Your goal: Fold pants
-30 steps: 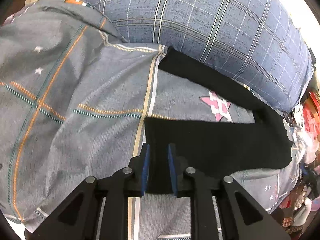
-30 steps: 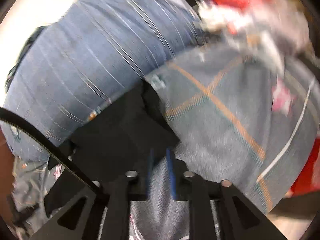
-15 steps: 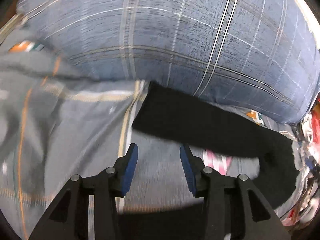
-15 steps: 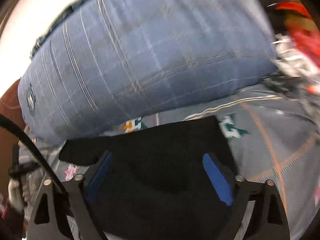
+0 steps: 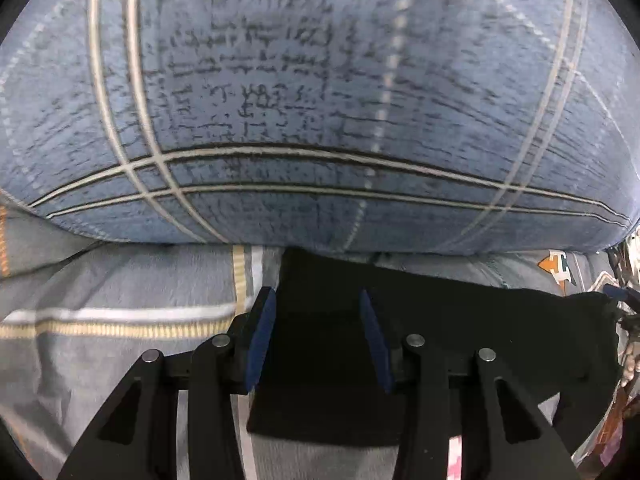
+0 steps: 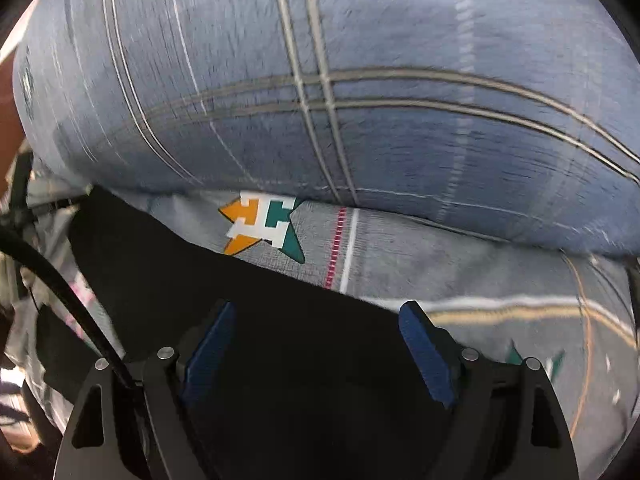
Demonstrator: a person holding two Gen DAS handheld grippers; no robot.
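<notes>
The black pants point(image 5: 460, 332) lie flat on a grey patterned bedsheet point(image 5: 120, 280), with their far edge close under a big blue plaid pillow. My left gripper point(image 5: 316, 340) is open, low over the left end of the pants, blue pads on either side of the cloth. In the right wrist view the pants point(image 6: 248, 292) fill the lower middle. My right gripper point(image 6: 316, 356) is wide open above them and holds nothing.
The blue plaid pillow point(image 5: 320, 100) rises right ahead and fills the upper half of both views point(image 6: 360, 80). An orange and green star print point(image 6: 264, 224) marks the sheet point(image 6: 480, 272) beside the pants. Clutter point(image 5: 628, 280) lies at the bed's right edge.
Both grippers were shut a second ago and have opened, letting go of the pants. Both have moved forward toward the pillow; the left one now sits over the far pant end.
</notes>
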